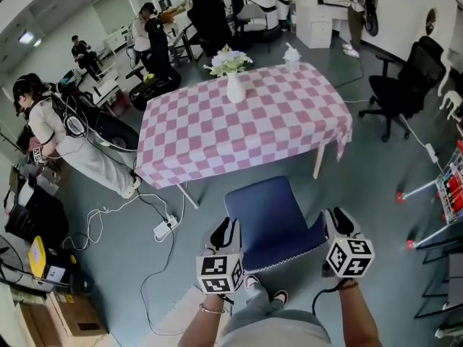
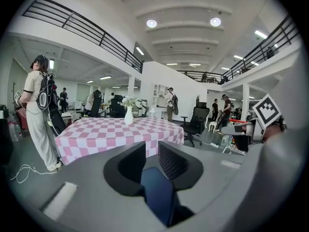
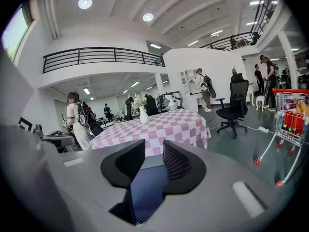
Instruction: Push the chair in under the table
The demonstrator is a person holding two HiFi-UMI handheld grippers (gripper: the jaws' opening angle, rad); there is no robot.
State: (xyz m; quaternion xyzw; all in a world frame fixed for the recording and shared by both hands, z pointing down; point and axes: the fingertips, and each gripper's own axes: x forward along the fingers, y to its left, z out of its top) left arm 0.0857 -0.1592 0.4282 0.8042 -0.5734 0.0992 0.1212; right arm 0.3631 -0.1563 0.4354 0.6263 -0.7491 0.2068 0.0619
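A blue chair [image 1: 268, 219] stands just in front of the table [image 1: 239, 139], which wears a pink-and-white checked cloth; the chair's back is toward me. My left gripper [image 1: 224, 231] sits at the left corner of the chair back and my right gripper [image 1: 336, 223] at the right corner. In the left gripper view the jaws [image 2: 152, 158] close on the blue backrest edge [image 2: 157, 192], with the table [image 2: 116, 129] ahead. The right gripper view shows the same: the jaws [image 3: 153, 161] clamp the blue edge [image 3: 147, 192], facing the table [image 3: 159, 127].
A white vase of flowers [image 1: 234, 85] stands on the table. A black office chair [image 1: 405, 85] is at the right, a red cart [image 1: 452, 186] beside it. A person [image 1: 65, 139] stands by the table's left end. A power strip and cables [image 1: 165, 228] lie on the floor at the left.
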